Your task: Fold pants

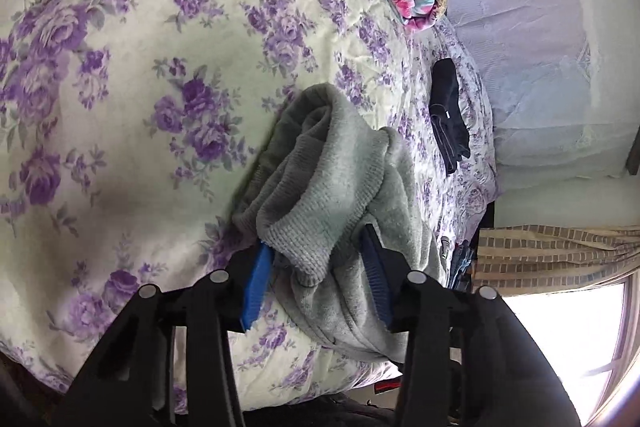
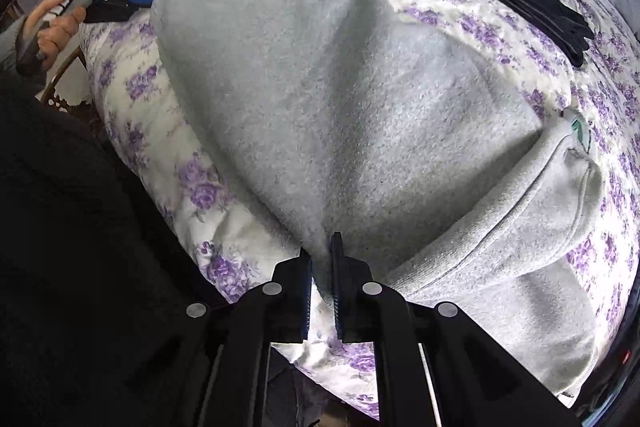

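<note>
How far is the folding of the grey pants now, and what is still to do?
Done: the grey pants lie on the floral bedspread, doubled over lengthwise. In hand: the right gripper pinches the near fold; the cuff end bunches between the left gripper jaws, which seem not to clamp it. Left: bring the ends together and smooth.

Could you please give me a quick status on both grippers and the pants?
Right gripper shut on grey pants. Left gripper around the cuff end, grip unclear. Black garment lies apart on the bedspread.
</note>
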Tool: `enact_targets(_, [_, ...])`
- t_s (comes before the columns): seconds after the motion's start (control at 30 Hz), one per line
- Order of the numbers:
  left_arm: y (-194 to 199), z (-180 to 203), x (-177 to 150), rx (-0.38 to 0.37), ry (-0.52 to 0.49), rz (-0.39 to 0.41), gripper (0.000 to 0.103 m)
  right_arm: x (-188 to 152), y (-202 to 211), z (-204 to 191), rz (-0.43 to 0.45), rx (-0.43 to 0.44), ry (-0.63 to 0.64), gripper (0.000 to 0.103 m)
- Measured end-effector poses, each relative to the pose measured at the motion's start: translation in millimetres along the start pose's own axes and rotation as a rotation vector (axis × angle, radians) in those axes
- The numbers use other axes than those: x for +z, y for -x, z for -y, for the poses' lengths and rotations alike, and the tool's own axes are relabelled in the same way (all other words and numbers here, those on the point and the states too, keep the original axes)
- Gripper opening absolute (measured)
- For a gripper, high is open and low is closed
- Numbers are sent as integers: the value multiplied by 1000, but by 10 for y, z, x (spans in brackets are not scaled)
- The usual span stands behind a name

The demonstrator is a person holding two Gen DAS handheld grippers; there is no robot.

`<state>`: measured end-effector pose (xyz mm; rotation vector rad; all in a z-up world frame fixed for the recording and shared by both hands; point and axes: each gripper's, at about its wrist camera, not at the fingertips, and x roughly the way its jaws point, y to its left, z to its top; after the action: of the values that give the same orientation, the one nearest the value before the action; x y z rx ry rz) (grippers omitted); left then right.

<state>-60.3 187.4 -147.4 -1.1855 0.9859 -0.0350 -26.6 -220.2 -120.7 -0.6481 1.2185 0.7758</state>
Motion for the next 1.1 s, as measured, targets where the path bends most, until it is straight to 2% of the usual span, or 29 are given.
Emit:
enact_targets(0.03, [51, 29, -25, 7, -18, 3, 43, -3, -55, 14, 4, 0, -24, 9])
enact_targets(0.13, [314, 324, -153, 62, -158, 36, 41, -12, -83, 84, 23, 29, -83, 9])
enact_targets(0.2, [484, 635, -276, 22, -285, 50, 41, -36, -84, 111, 35, 52, -86, 10])
enact_targets(0.27, [476, 964, -403, 4, -407, 39, 52, -35, -91, 143, 40, 77, -71, 11])
enact_targets(0.3, [395, 1113, -468, -3, -456, 24, 61, -29, -90, 164, 38, 98, -59, 13])
enact_targets(0.33, [252, 1249, -541, -22, -493, 5, 65, -24, -82, 196, 36, 122, -51, 14])
enact_targets(0.37, [91, 1328, -594, -39, -503, -19, 65, -20, -64, 226, 32, 155, -48, 16])
enact_targets(0.43, [-349, 1386, -704, -33, -511, -118, 66, 2, -16, 356, 19, 247, -72, 22])
enact_targets(0.47, [-597, 1348, -761, 18, -521, -164, 66, 7, 39, 417, 16, 291, -94, 29])
enact_targets(0.53, [-994, 1132, -838, 170, -505, -219, 65, 16, 270, 546, 54, 347, -126, 32])
enact_targets(0.57, [-1042, 999, -871, 184, -491, -232, 65, 9, 426, 617, 95, 354, -151, 33])
enact_targets(0.6, [-1029, 913, -882, 167, -482, -219, 65, 19, 588, 744, 147, 350, -198, 39])
enact_targets(0.63, [-992, 872, -876, 141, -469, -205, 66, 42, 723, 908, 198, 327, -267, 44])
enact_targets(0.67, [-960, 856, -859, 126, -449, -204, 66, 81, 803, 1085, 234, 277, -348, 56])
enact_targets(0.7, [-937, 837, -841, 111, -427, -206, 66, 142, 837, 1301, 253, 190, -455, 65])
enact_targets(0.77, [-908, 811, -823, 93, -407, -210, 66, 267, 751, 1656, 214, 5, -637, 66])
enact_targets(0.8, [-906, 815, -816, 92, -410, -212, 67, 368, 651, 1770, 188, -56, -684, 66])
enact_targets(0.97, [-993, 933, -875, 93, -466, -228, 75, 773, 149, 1893, 120, -161, -732, 66])
enact_targets(1.1, [-1014, 944, -860, 72, -492, -257, 75, 807, -108, 1842, 24, -311, -668, 66])
